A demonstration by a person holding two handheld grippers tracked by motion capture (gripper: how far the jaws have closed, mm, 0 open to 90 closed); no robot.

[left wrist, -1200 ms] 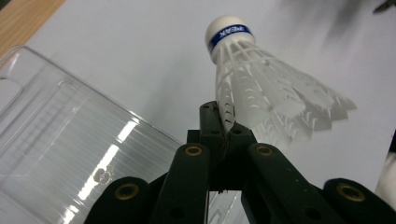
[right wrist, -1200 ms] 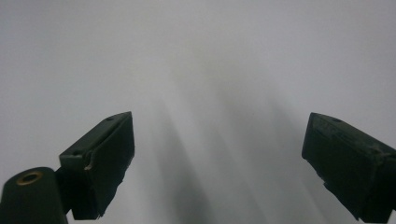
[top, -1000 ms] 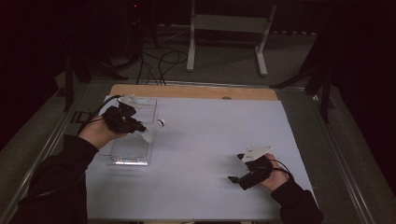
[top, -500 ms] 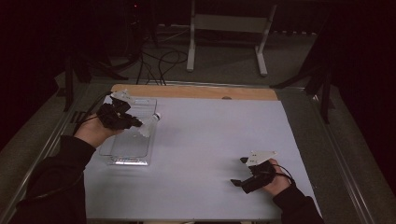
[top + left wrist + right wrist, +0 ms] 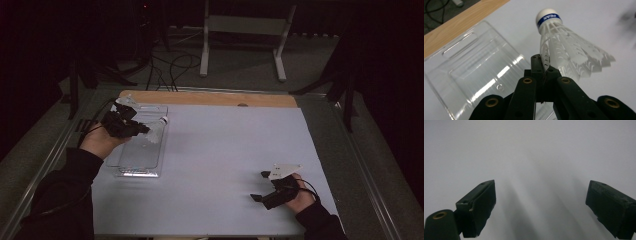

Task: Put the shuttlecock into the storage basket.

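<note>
A white shuttlecock [image 5: 564,50] with a blue band round its cork is pinched by the skirt edge in my left gripper [image 5: 543,65], whose jaws are shut on it. In the high view that left gripper [image 5: 141,129] holds the shuttlecock [image 5: 156,131] over the right side of a clear plastic tray [image 5: 131,165] at the table's left. My right gripper [image 5: 261,186] rests low at the front right, jaws wide apart. In the right gripper view its two fingers [image 5: 477,206] stand open over bare white table with nothing between them.
The white table cover [image 5: 225,150] ends at a wooden strip [image 5: 210,98] along the far edge. Metal rails run down both table sides. Beyond the table are a white stand [image 5: 245,30] and cables on the dark floor.
The left hand has shifted slightly with the shuttlecock over the tray. The right gripper has settled a little lower and nearer the front edge.
</note>
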